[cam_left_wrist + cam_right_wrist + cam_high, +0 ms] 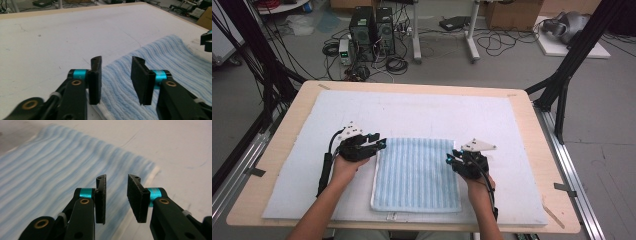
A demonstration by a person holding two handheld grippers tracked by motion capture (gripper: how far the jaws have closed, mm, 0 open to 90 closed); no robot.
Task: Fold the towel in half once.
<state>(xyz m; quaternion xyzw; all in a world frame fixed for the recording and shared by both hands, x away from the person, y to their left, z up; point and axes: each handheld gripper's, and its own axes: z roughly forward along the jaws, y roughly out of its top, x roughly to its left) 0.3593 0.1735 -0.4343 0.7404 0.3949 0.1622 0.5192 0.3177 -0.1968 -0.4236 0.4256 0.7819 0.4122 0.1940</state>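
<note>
a person at a wooden table (522,107) covered by a white mat (412,112) holds a gripper at each far corner of a folded blue striped towel (417,172). the towel lies near the table's front edge, its long axis running away from the person. the left gripper (379,142) hangs at the far left corner, the right gripper (450,159) at the far right corner, each about equally near its own corner. both sets of jaws stand partly apart with nothing between them. in the slightly blurred right gripper view the towel's edge seems to sit just under the jaws, suggesting a two-handed pinch comes next.
</note>
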